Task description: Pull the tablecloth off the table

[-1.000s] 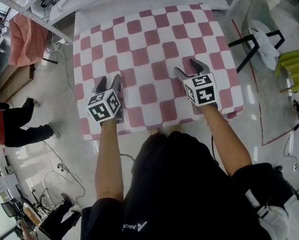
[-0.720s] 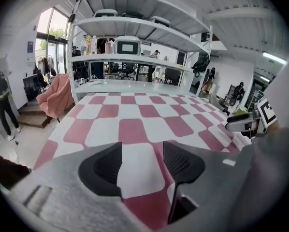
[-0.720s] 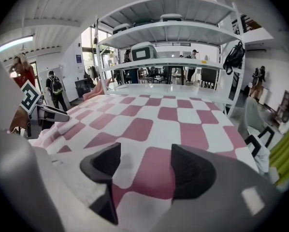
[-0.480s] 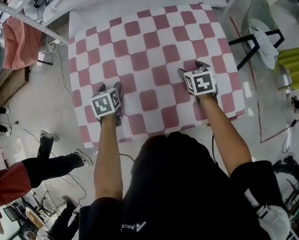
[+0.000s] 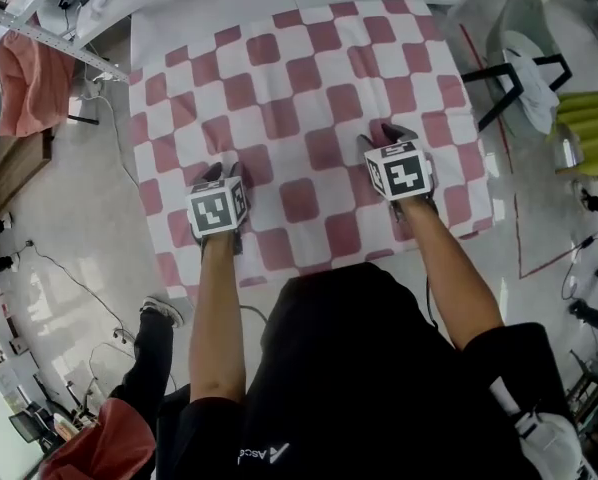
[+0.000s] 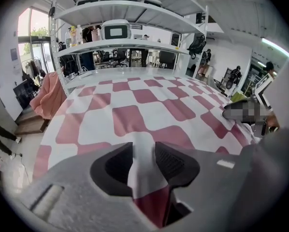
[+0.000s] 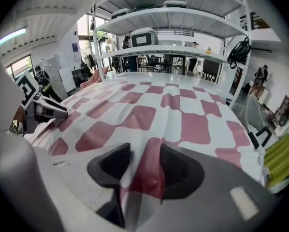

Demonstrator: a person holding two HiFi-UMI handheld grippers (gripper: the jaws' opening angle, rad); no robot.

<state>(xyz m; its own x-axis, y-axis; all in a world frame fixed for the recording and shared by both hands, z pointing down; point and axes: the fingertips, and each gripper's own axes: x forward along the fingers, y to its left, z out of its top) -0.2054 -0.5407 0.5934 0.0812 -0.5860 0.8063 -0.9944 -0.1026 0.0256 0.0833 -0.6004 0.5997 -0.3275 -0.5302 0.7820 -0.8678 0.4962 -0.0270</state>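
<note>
A pink-and-white checked tablecloth [image 5: 299, 98] covers the table, and its near edge hangs over just in front of me. My left gripper [image 5: 222, 175] rests on the cloth near the front left. In the left gripper view its jaws [image 6: 143, 161] are closing, with a raised fold of the tablecloth [image 6: 149, 100] filling the gap between the pads. My right gripper [image 5: 384, 135] sits on the cloth at the front right. Its jaws [image 7: 144, 166] are closing too, with a pink ridge of the tablecloth [image 7: 183, 110] pinched up between them.
A bare white strip of table [image 5: 229, 8] shows beyond the cloth, below a metal shelf rack [image 6: 130, 45]. A pink fabric [image 5: 24, 83] hangs at the left. At the right stand a black-legged chair [image 5: 519, 73] and a yellow-green object [image 5: 589, 128]. A person's leg [image 5: 154, 363] is on the floor at lower left.
Both grippers have dropped onto the cloth and their jaws have narrowed onto folds of it. The person on the floor at the left has walked toward the bottom of the view.
</note>
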